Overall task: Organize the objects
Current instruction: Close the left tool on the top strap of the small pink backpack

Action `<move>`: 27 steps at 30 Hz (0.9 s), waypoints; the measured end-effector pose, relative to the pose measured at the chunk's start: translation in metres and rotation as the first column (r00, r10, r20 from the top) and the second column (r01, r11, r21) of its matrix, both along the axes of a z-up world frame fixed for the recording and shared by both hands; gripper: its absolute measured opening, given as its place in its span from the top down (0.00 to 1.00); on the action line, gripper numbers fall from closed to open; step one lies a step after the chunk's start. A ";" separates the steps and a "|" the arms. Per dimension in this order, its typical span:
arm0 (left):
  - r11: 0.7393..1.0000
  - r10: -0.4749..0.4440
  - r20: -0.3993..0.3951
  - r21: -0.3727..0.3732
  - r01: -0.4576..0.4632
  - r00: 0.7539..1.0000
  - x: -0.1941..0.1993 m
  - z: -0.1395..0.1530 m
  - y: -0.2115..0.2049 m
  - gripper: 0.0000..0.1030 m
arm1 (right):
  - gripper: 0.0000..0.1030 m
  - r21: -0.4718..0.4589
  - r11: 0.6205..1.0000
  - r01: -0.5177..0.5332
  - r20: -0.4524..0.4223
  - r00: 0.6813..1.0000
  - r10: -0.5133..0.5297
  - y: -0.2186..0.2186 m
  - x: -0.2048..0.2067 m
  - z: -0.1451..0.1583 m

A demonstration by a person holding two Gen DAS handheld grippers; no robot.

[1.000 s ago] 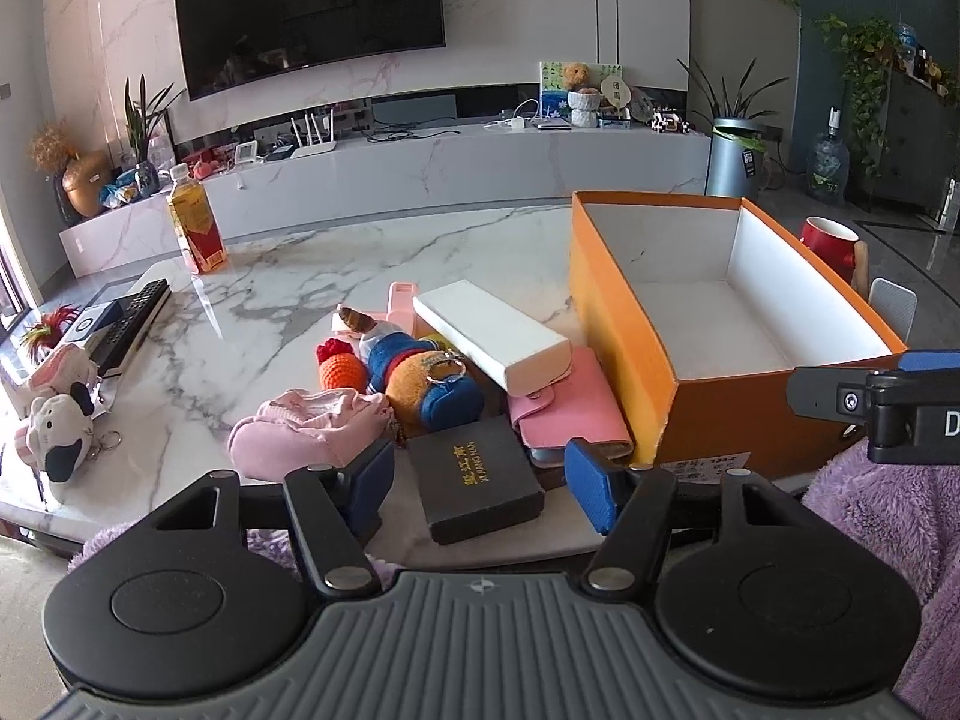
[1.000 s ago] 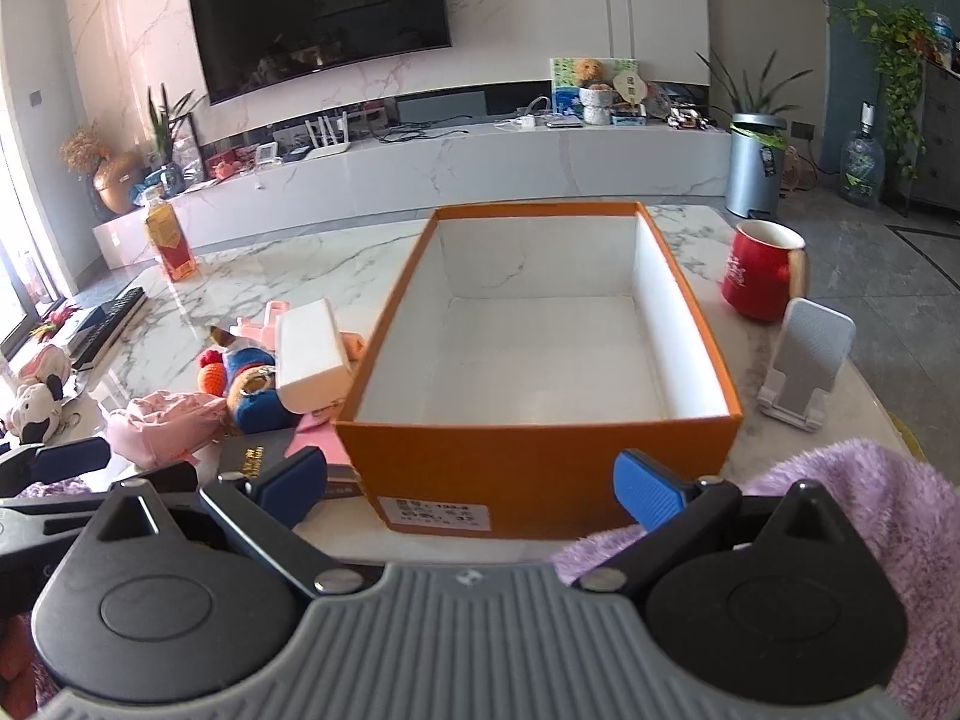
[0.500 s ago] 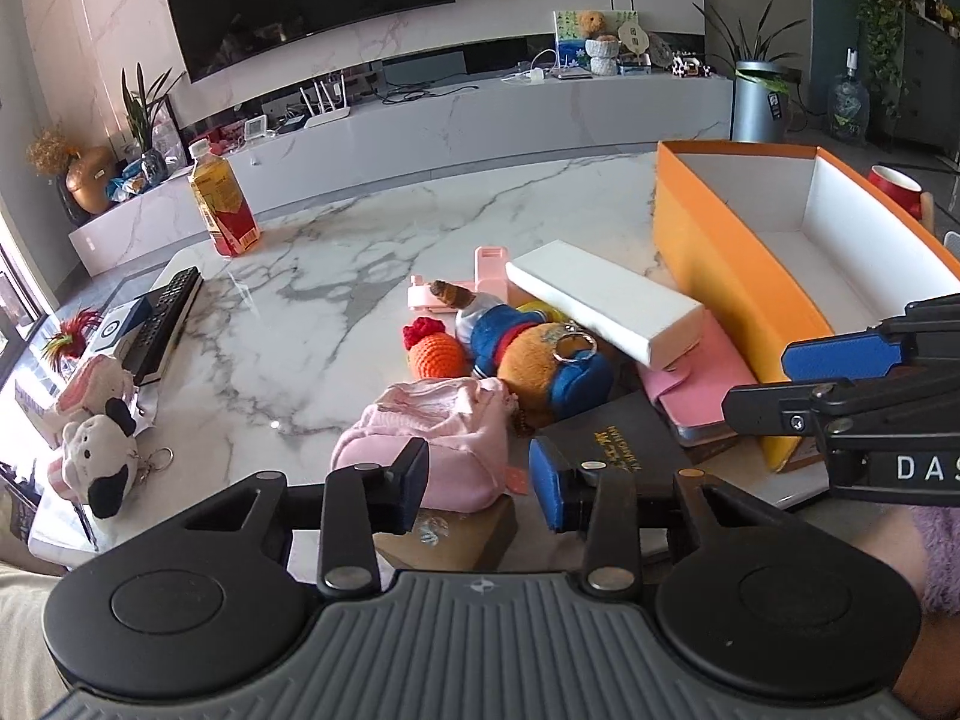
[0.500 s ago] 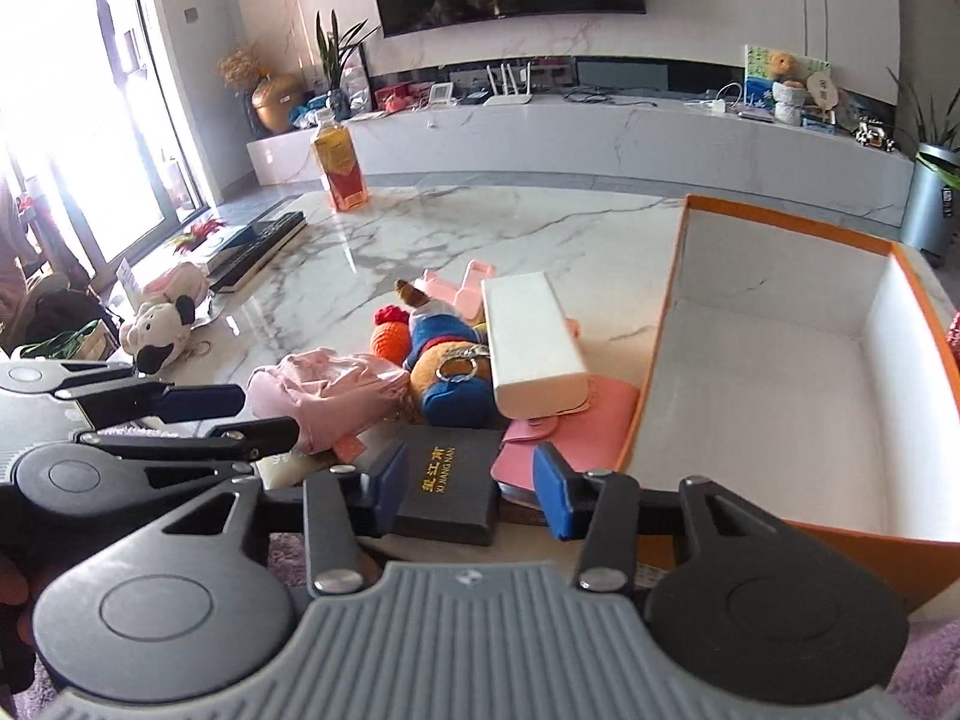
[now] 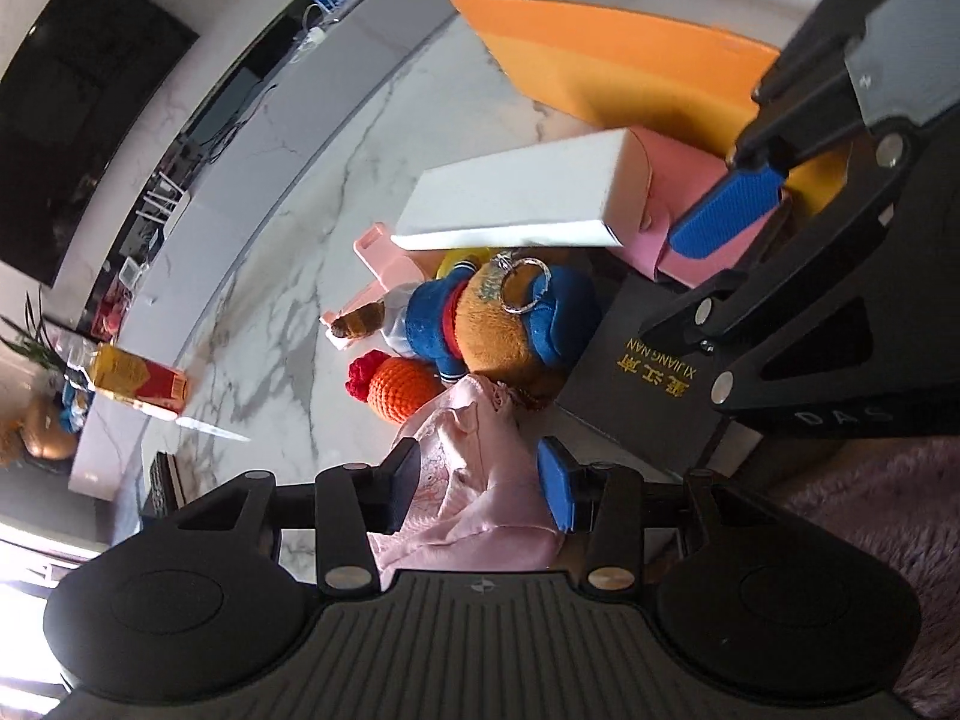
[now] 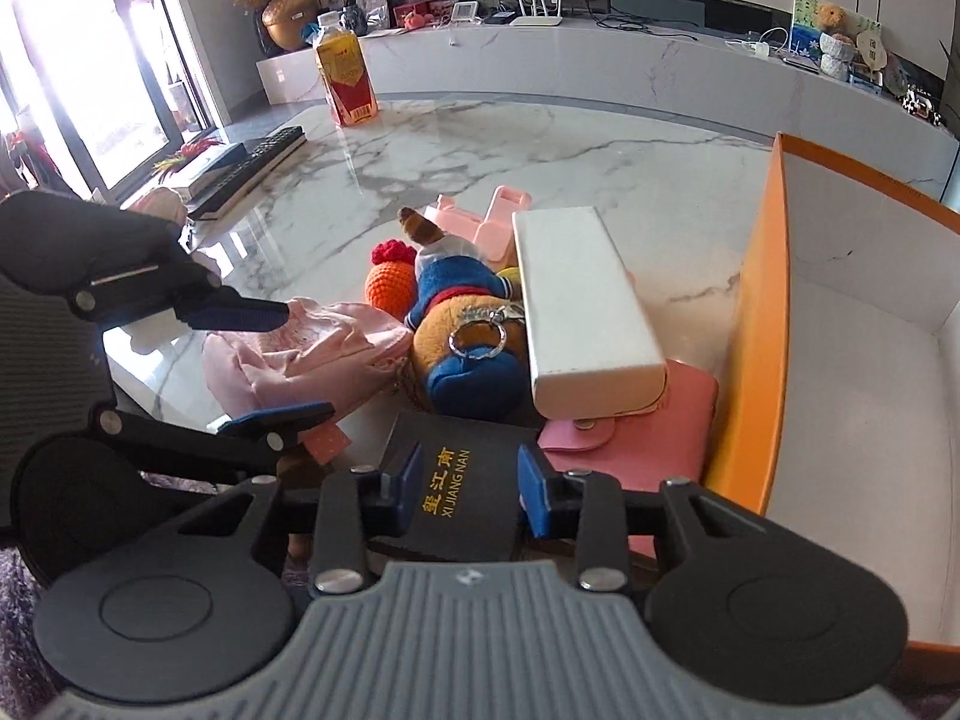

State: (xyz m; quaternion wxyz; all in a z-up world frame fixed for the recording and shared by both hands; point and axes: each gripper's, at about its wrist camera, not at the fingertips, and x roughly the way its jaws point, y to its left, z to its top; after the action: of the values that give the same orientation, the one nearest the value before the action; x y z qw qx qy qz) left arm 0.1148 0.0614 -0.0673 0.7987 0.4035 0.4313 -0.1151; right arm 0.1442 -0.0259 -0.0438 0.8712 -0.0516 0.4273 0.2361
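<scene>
A pile lies on the marble table beside an open orange box [image 6: 762, 324]: a pink cloth pouch [image 5: 480, 480], a black box with gold letters [image 6: 462, 480], a white box [image 6: 582, 300], a pink wallet [image 6: 648, 438], a plush bear in blue [image 6: 462, 342] and an orange knitted toy [image 6: 390, 285]. My left gripper [image 5: 480, 486] is tilted, its open fingers around the pink pouch; it also shows in the right wrist view [image 6: 270, 360]. My right gripper [image 6: 465, 486] is open, its fingers around the black box; it shows in the left wrist view [image 5: 690, 282].
A yellow drink bottle [image 6: 345, 75] stands far back on the table. A remote control [image 6: 252, 171] and small plush toys lie at the left edge. A pink phone stand [image 6: 486, 219] lies behind the pile. The orange box's white inside [image 6: 870, 372] holds nothing visible.
Both grippers moved down and forward onto the pile. The left one rolled sideways over the pink pouch; the right one came in around the black box.
</scene>
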 end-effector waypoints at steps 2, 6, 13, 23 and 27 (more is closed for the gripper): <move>0.998 -0.027 -0.016 0.053 0.028 1.000 0.003 -0.006 -0.003 0.49 | 0.63 -0.033 0.999 -0.007 0.013 1.000 0.007 0.001 0.001 -0.001; 0.993 -0.038 -0.051 0.114 0.043 0.998 0.009 -0.015 -0.007 0.60 | 0.64 -0.072 0.997 -0.024 0.038 0.999 0.026 0.000 0.001 -0.003; 0.994 -0.001 -0.016 0.108 0.003 1.000 0.010 -0.013 -0.006 0.81 | 0.66 -0.119 0.992 -0.036 0.071 0.996 0.045 -0.003 -0.005 -0.007; 0.918 0.254 0.069 -0.332 -0.217 0.965 0.012 0.046 0.010 0.94 | 0.64 -0.080 0.995 0.067 0.004 0.998 -0.067 -0.031 0.002 -0.012; 0.747 0.388 -0.026 -0.576 -0.331 0.921 0.012 0.057 0.035 0.95 | 0.63 -0.064 0.995 0.072 0.006 0.997 -0.072 -0.032 0.003 -0.010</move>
State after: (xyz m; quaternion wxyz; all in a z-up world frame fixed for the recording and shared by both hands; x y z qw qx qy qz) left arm 0.1270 0.0959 -0.0100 0.9088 0.0604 0.4080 -0.0632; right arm 0.1474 -0.0577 -0.0542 0.8778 -0.0644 0.4347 0.1906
